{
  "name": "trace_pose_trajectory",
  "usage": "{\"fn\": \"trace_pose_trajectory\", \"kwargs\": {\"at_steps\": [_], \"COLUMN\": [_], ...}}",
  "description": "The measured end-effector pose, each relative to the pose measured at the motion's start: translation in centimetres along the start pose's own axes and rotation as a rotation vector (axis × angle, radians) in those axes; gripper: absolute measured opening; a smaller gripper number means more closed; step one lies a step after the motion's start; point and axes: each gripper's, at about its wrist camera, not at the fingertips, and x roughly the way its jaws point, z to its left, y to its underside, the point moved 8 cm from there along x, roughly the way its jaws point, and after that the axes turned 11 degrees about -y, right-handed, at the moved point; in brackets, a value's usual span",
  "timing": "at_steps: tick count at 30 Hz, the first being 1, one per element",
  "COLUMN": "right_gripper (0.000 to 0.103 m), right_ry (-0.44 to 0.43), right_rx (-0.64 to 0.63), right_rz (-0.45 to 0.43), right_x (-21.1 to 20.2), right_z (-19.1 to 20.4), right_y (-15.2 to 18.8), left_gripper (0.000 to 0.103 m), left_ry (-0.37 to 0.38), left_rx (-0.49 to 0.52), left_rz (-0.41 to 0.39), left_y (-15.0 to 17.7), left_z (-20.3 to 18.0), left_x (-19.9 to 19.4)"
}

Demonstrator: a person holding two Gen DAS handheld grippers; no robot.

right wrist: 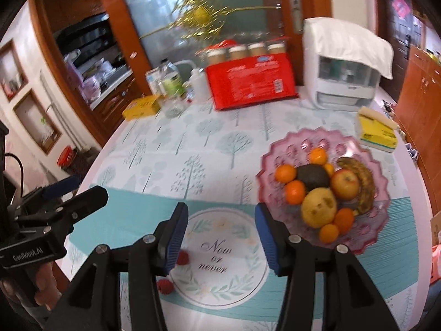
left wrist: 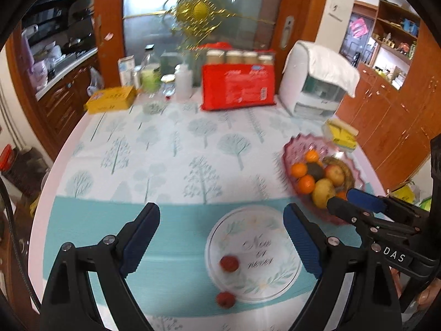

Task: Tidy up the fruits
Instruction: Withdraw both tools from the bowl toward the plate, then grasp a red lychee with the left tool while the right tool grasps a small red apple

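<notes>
Left wrist view: your left gripper (left wrist: 220, 237) hangs over the near table (left wrist: 165, 149) with its fingers wide apart and nothing between them. Two small red fruits sit at about 6 o'clock: one (left wrist: 229, 263) on the printed round mat (left wrist: 253, 253), the other (left wrist: 225, 299) just off the mat's near edge. The pink bowl (left wrist: 292, 149) stands at 3 o'clock, well apart from both, and holds oranges, an apple, a pear, a dark avocado and a banana. Your right gripper (left wrist: 347, 201) enters at 3 o'clock, its tips over the bowl's near rim; from here its fingers look slightly parted and hold nothing.

Right wrist view: the right gripper (right wrist: 220, 237) shows fingers apart and empty, above the mat (right wrist: 217, 256). The red fruits lie at 7 o'clock, one (right wrist: 183, 257) touching the mat's edge beside the left finger, one (right wrist: 164, 286) nearer you. The bowl (right wrist: 317, 138) is at 2 o'clock. The left gripper (right wrist: 82, 193) shows at 9 o'clock; its opening cannot be judged from this angle.

Judgement: the bowl is largely filled and the two red fruits remain loose, so the step in hand appears to be the approach to one of them. The next move calls for lowering an open gripper around the fruit on the mat, closing gently since it is small and round and may roll, then carrying it to the bowl.
</notes>
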Motion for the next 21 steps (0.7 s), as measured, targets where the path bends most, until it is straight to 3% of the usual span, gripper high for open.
{"fn": "trace_pose_trajectory", "kwargs": {"at_steps": [7, 11, 16, 19, 21], "right_gripper": [0.051, 0.051, 0.051, 0.051, 0.051], "right_ry": [-0.007, -0.009, -0.002, -0.012, -0.021], "right_rx": [-0.026, -0.009, 0.020, 0.049, 0.063], "right_rz": [0.077, 0.127, 0.183, 0.210, 0.224], "right_x": [3.5, 5.5, 7.9, 8.8, 9.3], "right_z": [1.0, 0.7, -0.1, -0.4, -0.4], "right_y": [3.8, 6.4, 9.5, 10.8, 11.4], "left_gripper": [0.090, 0.090, 0.090, 0.080, 0.068], "left_ry": [-0.034, -0.034, -0.014, 0.008, 0.027], "left_rx": [0.012, 0.048, 0.080, 0.090, 0.087], "left_rz": [0.099, 0.170, 0.201, 0.232, 0.261], "left_y": [6.9, 10.8, 14.1, 15.7, 16.5], "left_z": [1.3, 0.7, -0.5, -1.1, -1.3], "left_x": [3.1, 5.6, 7.8, 8.9, 9.6]}}
